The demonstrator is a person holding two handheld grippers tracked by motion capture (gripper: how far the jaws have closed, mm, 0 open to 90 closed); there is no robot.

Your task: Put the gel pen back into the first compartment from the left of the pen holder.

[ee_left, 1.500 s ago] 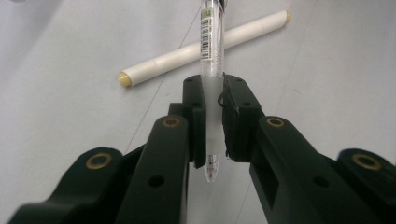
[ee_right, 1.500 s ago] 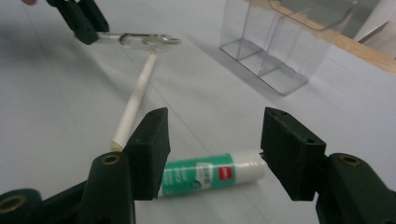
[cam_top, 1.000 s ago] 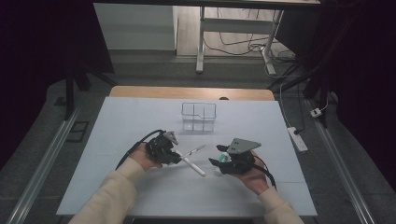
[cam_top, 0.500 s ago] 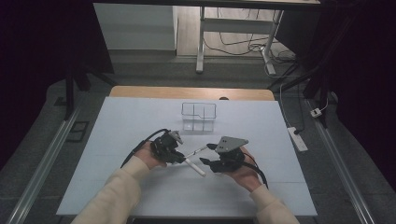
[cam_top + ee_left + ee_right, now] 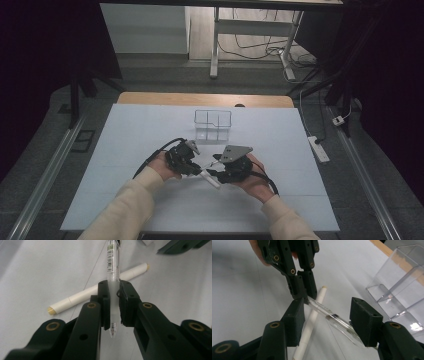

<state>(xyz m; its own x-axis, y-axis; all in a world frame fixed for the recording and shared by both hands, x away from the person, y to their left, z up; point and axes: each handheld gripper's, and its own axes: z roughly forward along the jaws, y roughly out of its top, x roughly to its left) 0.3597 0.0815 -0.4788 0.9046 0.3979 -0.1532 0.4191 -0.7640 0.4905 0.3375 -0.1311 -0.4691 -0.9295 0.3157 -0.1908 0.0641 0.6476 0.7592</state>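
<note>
Clear plastic pen [image 5: 113, 277] is clamped in the left tongs [image 5: 114, 302], both pads pressed on its frosted grip section, tip sticking out back toward the camera in the left gripper view. Barcode label is visible on the barrel further out. In the high view the left tongs [image 5: 196, 166] sit low over the white counter [image 5: 125, 150], near its front middle, with the pen held just above the surface, not lying on it.

Right tongs [image 5: 325, 320] are apart, not gripping. Their jaws have just been closing, and the pen [image 5: 329, 316] barrel runs diagonally between them; its far end passes close by the right-hand pad, but I can't tell if it touches. The left-hand pad is clear of the barrel. In the right gripper view the left tongs [image 5: 303, 293] come in from the top, pinching the pen's other end. In the high view the right tongs [image 5: 214, 172] face the left tongs almost nose to nose.

White paper-wrapped stick [image 5: 97, 291] with tan ends lies flat on the counter under the pen, crossing it at an angle. It shows again in the right gripper view [image 5: 310, 325], running below the pen between the right jaws, untouched by either gripper.

Clear plastic organiser box [image 5: 213, 125] with compartments stands further back on the counter, apart from both hands. Its wall is at the right edge of the right gripper view [image 5: 397, 287]. Nothing visible inside it.
</note>
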